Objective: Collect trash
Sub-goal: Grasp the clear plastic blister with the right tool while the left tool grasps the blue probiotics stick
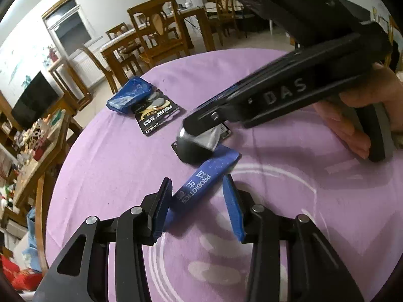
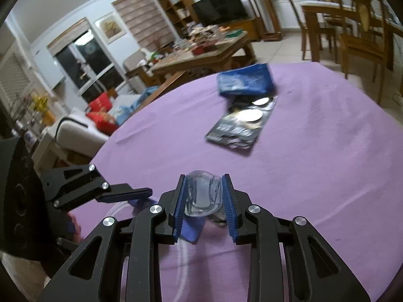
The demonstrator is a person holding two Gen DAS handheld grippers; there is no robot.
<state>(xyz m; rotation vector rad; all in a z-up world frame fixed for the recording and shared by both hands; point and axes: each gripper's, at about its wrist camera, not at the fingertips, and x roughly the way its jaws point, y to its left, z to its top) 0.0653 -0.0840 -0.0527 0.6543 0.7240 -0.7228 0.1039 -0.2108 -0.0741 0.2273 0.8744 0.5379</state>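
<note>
A blue sachet (image 1: 201, 183) printed PROBIOTICS lies on the purple tablecloth (image 1: 113, 166). My left gripper (image 1: 197, 179) straddles it, and its blue pads meet both long edges. A clear plastic blister shell (image 2: 202, 193) sits between the pads of my right gripper (image 2: 204, 177), which is shut on it just above the cloth. Something dark shows beneath the shell. In the left wrist view the right gripper (image 1: 195, 141) comes in blurred from the right, held by a hand (image 1: 352, 125). One left finger (image 2: 126, 193) shows in the right wrist view.
Farther across the table lie a crumpled blue packet (image 1: 129, 95) (image 2: 245, 80) and a black coin-battery card (image 1: 156, 115) (image 2: 241, 123) touching it. Wooden chairs (image 1: 156, 30) and a cluttered low table (image 2: 201, 50) stand beyond the table's edge.
</note>
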